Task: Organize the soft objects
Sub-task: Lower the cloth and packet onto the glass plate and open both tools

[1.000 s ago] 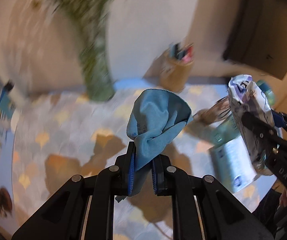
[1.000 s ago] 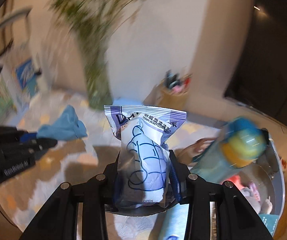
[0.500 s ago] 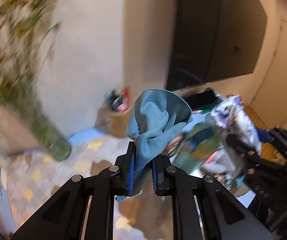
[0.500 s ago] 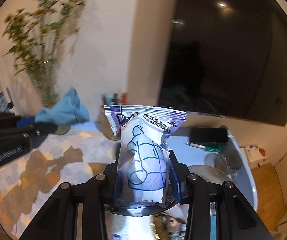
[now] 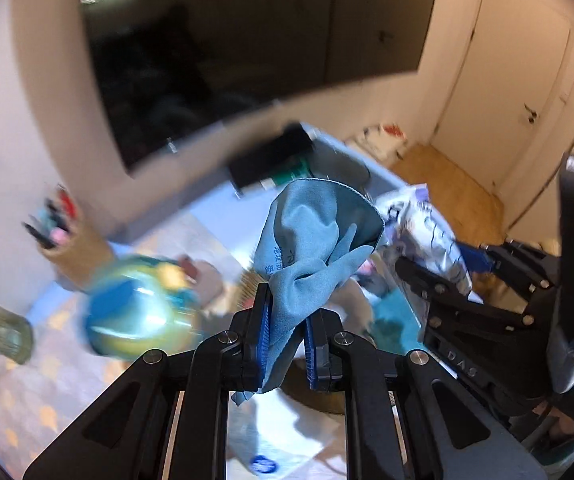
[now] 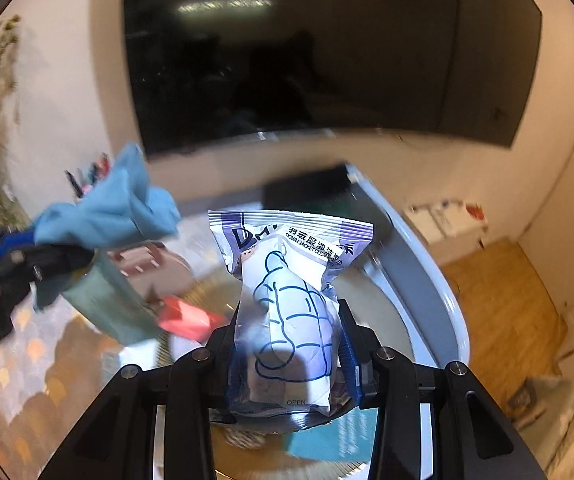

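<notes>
The left gripper [image 5: 286, 338] has its jaws clenched on a blue cloth [image 5: 313, 240], held up in the air above the tabletop [image 6: 427, 280]. The right gripper [image 6: 291, 354] grips a white packet [image 6: 291, 312], also raised over the tabletop, just right of the cloth. A dark screen [image 6: 307, 60] hangs on the wall behind the tabletop.
</notes>
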Available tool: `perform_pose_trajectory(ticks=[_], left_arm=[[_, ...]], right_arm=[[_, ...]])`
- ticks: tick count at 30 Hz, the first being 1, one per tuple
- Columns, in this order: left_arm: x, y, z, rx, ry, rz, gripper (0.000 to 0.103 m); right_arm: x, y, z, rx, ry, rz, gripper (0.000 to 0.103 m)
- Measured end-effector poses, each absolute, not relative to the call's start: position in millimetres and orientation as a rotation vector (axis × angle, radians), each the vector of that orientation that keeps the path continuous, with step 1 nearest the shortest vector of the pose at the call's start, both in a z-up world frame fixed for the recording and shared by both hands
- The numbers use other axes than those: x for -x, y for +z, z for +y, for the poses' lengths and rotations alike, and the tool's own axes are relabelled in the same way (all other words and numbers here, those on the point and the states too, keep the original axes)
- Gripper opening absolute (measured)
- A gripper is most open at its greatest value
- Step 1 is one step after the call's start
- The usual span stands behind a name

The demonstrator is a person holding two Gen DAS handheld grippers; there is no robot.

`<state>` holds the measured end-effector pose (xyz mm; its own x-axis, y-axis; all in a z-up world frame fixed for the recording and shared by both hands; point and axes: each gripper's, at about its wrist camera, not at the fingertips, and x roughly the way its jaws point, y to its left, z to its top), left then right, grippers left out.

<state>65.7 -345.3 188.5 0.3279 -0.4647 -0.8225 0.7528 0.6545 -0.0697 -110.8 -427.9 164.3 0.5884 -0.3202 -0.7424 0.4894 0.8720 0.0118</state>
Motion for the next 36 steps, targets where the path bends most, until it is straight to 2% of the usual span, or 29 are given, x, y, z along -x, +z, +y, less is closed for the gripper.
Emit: perform_pose_trajectory(ticks=[5, 6, 7, 8, 9, 11, 18, 29, 36], left_arm=[[-66.7, 165.2, -369.7, -0.370, -0.828, 1.015, 0.013], [-68.1, 163.4, -373.1, -0.373, -0.823, 1.023, 0.019], [-68.0, 162.1, -376.8, -0.378, -0.816, 1.030, 0.026], [-66.9, 162.3, -379.9, -0.380, -0.812, 1.033, 0.032], [-67.1, 162.2, -381.7, -0.383, -0.810, 1.034, 0.033], [-67.8, 161.9, -384.1, -0.394, -0.801, 1.040, 0.034], [-69.0, 162.6, -383.2, -0.399, -0.775, 1.056, 0.041], [-64.0, 172.4, -377.5, -0.375, -0.821, 1.056, 0.042], [-65.8, 200.1, -353.1, -0.275, -0.828, 1.016, 0.042]], right_arm=[[124.3, 151.4, -449.4, -0.283, -0.499, 0.833, 0.039], [124.1, 150.3, -451.2, -0.285, -0.498, 0.835, 0.041], [123.3, 149.3, -454.0, -0.284, -0.498, 0.838, 0.045], [123.6, 149.8, -455.8, -0.276, -0.505, 0.840, 0.060], [125.0, 151.2, -457.2, -0.266, -0.520, 0.835, 0.076], [126.7, 155.3, -456.2, -0.239, -0.538, 0.812, 0.082], [126.9, 154.8, -457.8, -0.241, -0.538, 0.813, 0.082], [135.7, 160.6, -453.4, -0.247, -0.554, 0.798, 0.082], [141.0, 182.6, -441.6, -0.246, -0.559, 0.745, 0.082]])
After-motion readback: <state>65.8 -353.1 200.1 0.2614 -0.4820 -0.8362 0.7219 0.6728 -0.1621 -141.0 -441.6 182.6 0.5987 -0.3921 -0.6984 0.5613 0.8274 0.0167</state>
